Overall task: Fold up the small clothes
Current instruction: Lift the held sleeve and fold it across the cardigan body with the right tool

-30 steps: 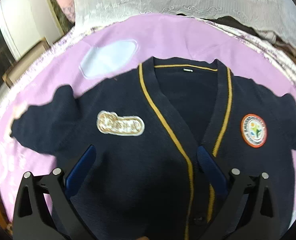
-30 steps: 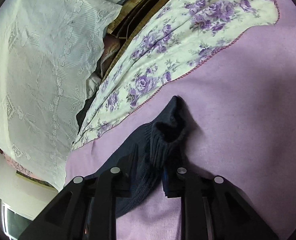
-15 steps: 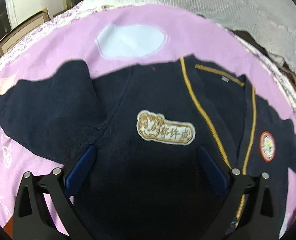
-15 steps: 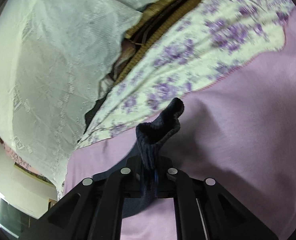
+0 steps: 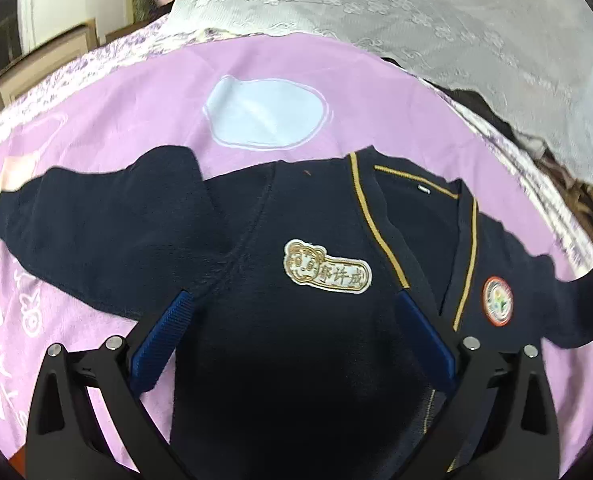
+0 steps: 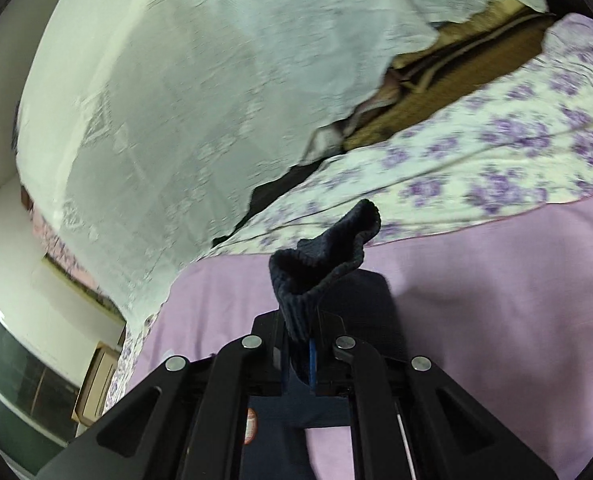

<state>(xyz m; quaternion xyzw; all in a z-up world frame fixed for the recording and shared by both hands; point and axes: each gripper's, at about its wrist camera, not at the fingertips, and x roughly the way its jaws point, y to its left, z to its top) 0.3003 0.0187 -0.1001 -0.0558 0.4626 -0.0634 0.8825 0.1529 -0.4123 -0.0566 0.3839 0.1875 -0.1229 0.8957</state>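
A small navy cardigan (image 5: 296,340) with gold trim, a name patch (image 5: 326,272) and a round badge (image 5: 497,301) lies face up on a pink-purple sheet (image 5: 156,120). Its left sleeve (image 5: 104,224) is spread out to the left. My left gripper (image 5: 292,328) is open and hovers over the cardigan's chest, blue pads on either side. My right gripper (image 6: 298,356) is shut on the ribbed cuff of the other sleeve (image 6: 324,256) and holds it lifted above the sheet.
A pale blue oval patch (image 5: 266,114) is printed on the sheet above the collar. A white lace cloth (image 6: 196,100) hangs behind. A floral bedspread (image 6: 496,160) and brown bedding (image 6: 436,80) lie past the sheet's edge. A wooden frame (image 5: 44,68) stands far left.
My right gripper closed on the sleeve cuff and lifted it off the sheet. My left gripper moved left over the cardigan, from the placket to the name-patch side, still open.
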